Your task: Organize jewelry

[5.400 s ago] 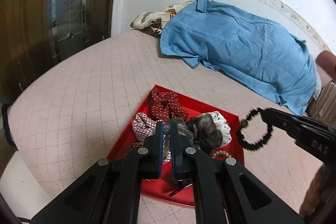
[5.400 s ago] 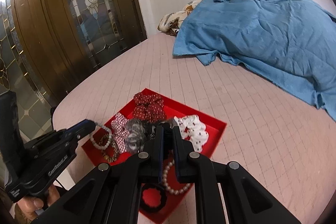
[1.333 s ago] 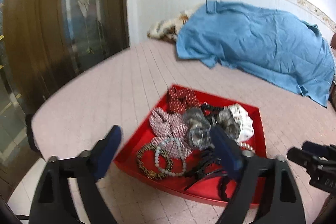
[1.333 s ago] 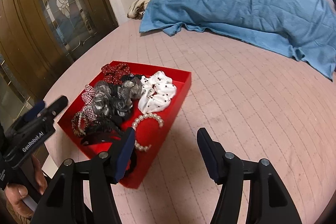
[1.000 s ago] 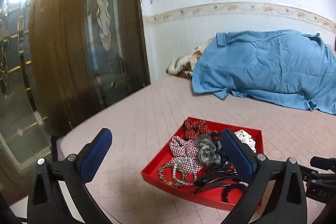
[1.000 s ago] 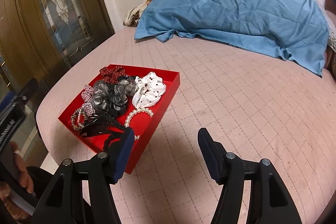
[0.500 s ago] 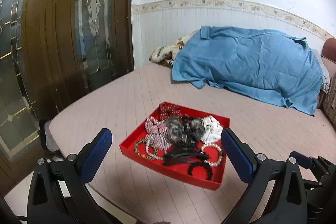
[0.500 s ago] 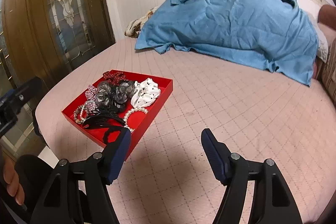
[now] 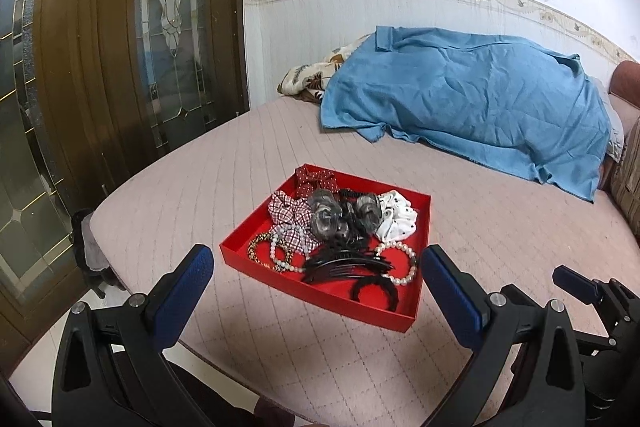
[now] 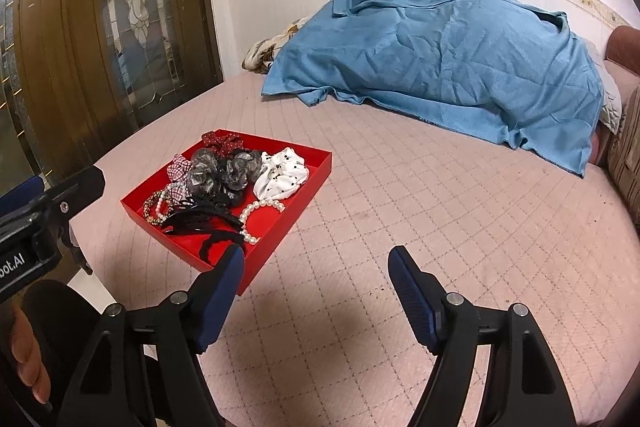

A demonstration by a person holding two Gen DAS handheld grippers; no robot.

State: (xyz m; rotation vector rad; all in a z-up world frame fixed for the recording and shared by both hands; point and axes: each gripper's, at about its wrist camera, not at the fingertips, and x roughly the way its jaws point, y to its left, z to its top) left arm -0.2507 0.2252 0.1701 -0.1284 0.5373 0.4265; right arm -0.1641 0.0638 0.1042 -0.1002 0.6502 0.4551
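A red tray [image 9: 340, 301] [image 10: 304, 205] lies on the pink quilted bed. It holds several scrunchies, a white dotted one [image 9: 396, 217] [image 10: 282, 175], grey ones [image 9: 326, 217], a pearl bracelet [image 9: 400, 263] [image 10: 256, 211], beaded bracelets [image 9: 276, 253], and black hair clips [image 9: 348, 265] [image 10: 200, 215]. My left gripper [image 9: 318, 279] is wide open and empty, held back above the tray's near edge. My right gripper [image 10: 316, 267] is wide open and empty, over the bed to the right of the tray.
A blue cloth [image 9: 472, 107] [image 10: 440, 67] covers a heap at the back of the bed, with a patterned blanket [image 9: 316, 79] beside it. A brown glass-panelled door [image 9: 120, 67] stands to the left. The bed's edge [image 9: 132, 291] runs close to the tray's left.
Both grippers were shut on bracelets over the tray; they have opened, empty, and pulled back and up. The bracelets now lie in the tray.
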